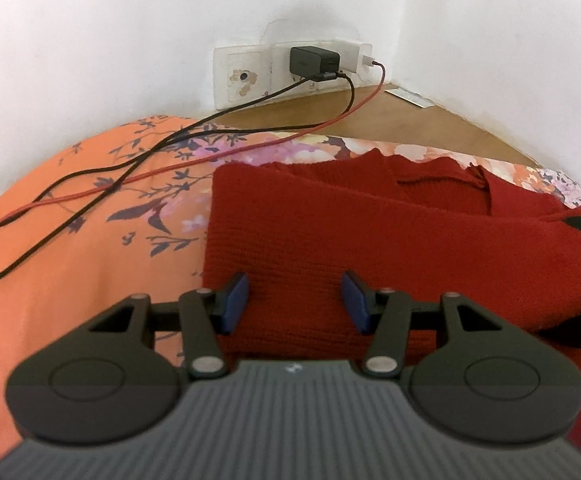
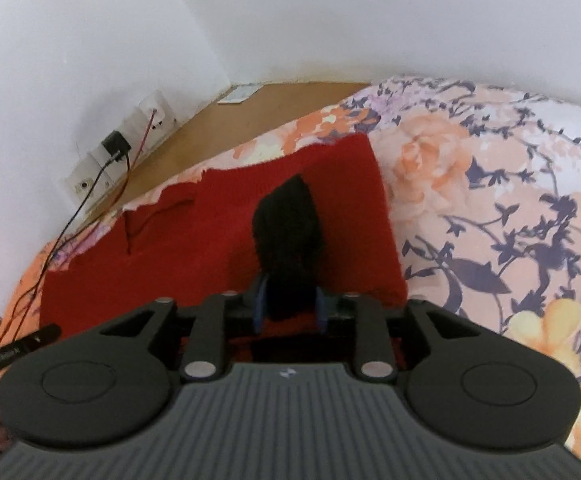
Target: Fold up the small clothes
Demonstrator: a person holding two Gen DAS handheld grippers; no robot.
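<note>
Sweater (image 1: 370, 240), red knit, is filling the centre and right of my left wrist view, lying partly folded on the floral bedspread (image 1: 70, 240). I am holding the left gripper (image 1: 295, 300) over its near edge with the blue pads (image 1: 235, 300) spread wide and pinching nothing. In the upper middle of the frame a black charger (image 1: 314, 61) is sitting in the wall socket, and its cables (image 1: 130, 168) are trailing across the bedspread at the left, close to the sweater's left edge. If I sweep the fabric leftward, I judge it could drag those cables into the fold.

In the right wrist view the sweater (image 2: 170, 248) is occupying the centre, with the bedspread (image 2: 510, 220) running off to the right. I am pinching a black knit cuff (image 2: 286, 232) with the right gripper (image 2: 288, 304), its pads pressed against either side. The cuff is standing up above the red body. The bite looks shallow to me; a quick pull could slip the knit free, or stretch it and skew the fold.
</note>
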